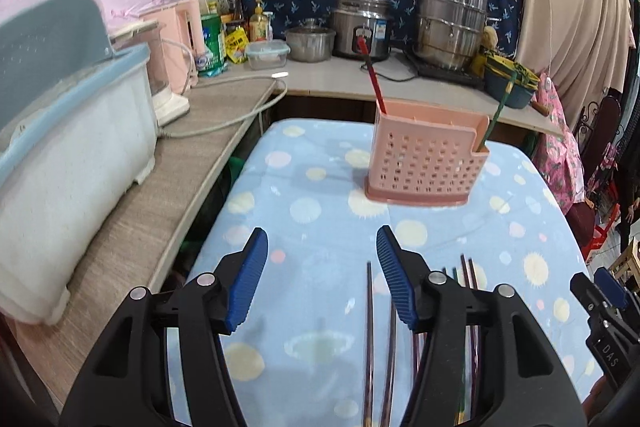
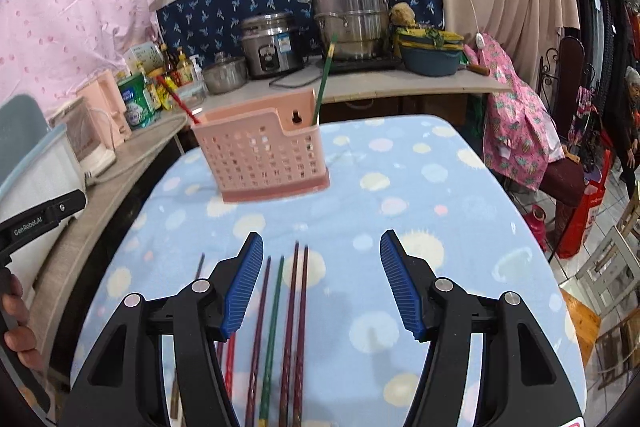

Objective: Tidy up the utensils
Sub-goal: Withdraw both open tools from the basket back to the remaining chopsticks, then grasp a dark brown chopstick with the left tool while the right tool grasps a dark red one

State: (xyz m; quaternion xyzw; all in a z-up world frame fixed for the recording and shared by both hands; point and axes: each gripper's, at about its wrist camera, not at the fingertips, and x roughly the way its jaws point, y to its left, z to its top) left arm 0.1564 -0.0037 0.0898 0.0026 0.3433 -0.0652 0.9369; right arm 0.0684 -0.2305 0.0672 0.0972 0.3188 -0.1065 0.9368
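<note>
Ahead of the jaws, a pink perforated holder [image 2: 266,153] carries one red chopstick [image 2: 174,95] and one green chopstick [image 2: 323,79]. The table cloth [image 2: 400,187] is pale blue, dotted yellow and white.

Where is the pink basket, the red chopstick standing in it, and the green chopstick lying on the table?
pink basket [image 2: 264,155], right wrist view, on its holed front wall.
red chopstick [image 1: 372,77], left wrist view, mid-shaft above the basket.
green chopstick [image 2: 273,327], right wrist view, mid-shaft on the cloth.

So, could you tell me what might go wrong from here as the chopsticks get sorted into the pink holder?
1. The loose chopsticks lie close together on the soft blanket, so the open right gripper might pinch several at once.
2. The pink holder looks light; the red chopstick and green chopstick lean outward, so a bump could tip it.
3. The left gripper works nearby; they could collide.
</note>
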